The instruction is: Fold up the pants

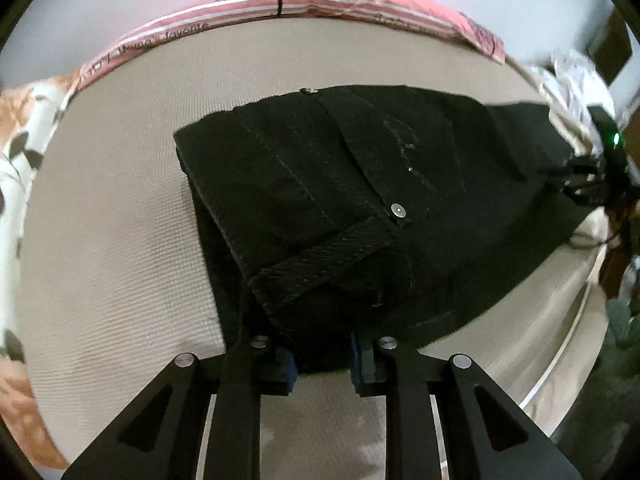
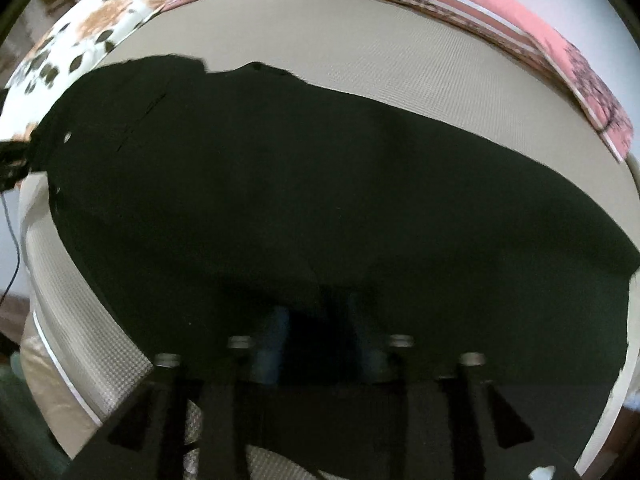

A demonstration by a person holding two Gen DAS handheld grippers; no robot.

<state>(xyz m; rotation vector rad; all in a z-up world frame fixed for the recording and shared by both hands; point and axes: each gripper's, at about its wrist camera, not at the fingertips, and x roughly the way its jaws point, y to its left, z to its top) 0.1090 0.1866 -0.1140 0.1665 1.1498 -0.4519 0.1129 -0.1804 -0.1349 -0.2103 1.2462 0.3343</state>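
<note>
Both tongs are standing slightly parted: the left tongs (image 1: pixel 320 364) over the pants' (image 1: pixel 360 200) near edge, the right tongs (image 2: pixel 320 336) over dark cloth, gripping nothing visibly. The pants are lying folded lengthwise on the bed (image 1: pixel 120 240); crosswise folding probably remains.

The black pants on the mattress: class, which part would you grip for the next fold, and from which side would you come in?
Probably the waistband corner of the black pants, where the thick layered hem juts toward the left gripper. Come from the near edge, jaws pointing down: that edge lies exposed on the mattress, so a finger could slip under it.
</note>
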